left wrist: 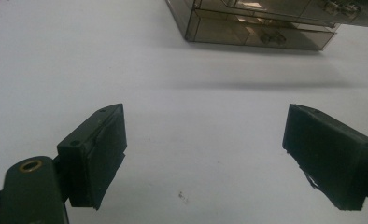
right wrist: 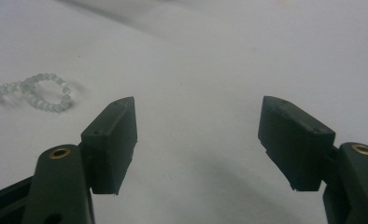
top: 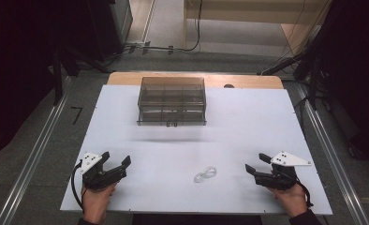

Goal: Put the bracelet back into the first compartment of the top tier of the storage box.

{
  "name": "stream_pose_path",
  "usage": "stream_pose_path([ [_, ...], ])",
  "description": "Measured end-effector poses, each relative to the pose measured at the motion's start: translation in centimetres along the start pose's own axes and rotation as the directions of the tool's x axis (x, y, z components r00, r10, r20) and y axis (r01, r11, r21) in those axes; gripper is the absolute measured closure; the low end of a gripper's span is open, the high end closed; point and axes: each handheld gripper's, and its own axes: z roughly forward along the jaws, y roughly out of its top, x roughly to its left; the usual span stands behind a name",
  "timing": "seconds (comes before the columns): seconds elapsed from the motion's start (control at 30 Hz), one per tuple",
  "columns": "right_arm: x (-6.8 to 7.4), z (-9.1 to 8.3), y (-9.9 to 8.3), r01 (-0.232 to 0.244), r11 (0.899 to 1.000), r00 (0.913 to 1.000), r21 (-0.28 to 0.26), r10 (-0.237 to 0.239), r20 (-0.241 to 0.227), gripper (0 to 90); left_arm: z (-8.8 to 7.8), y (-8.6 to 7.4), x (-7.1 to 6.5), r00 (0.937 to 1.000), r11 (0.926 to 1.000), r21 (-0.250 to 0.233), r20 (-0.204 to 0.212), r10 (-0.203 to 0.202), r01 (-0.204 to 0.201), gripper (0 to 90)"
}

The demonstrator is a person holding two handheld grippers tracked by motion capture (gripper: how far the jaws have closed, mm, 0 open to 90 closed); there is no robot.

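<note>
Nothing is started: both the left gripper (top: 116, 163) and right gripper (top: 256, 164) rest with fingers spread and empty, the bead bracelet (top: 205, 175) lies untouched on the counter (top: 248, 126), and the drawer box (top: 172, 101) is shut.

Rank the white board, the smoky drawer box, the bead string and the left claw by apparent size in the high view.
1. White board, by far the largest.
2. Smoky drawer box.
3. Left claw.
4. Bead string, smallest, though not much smaller than the claw.
</note>
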Motion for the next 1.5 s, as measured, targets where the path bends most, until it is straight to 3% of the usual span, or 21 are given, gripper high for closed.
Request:
stream_pose_path([
  [1.5,2.3,1.9,0.6,0.047,0.998,0.9968,0.035,-0.044,-0.067,26.4,0.0,0.0,0.1,0.9999,1.0000,0.002,0.011,-0.004,0.004,13.9],
])
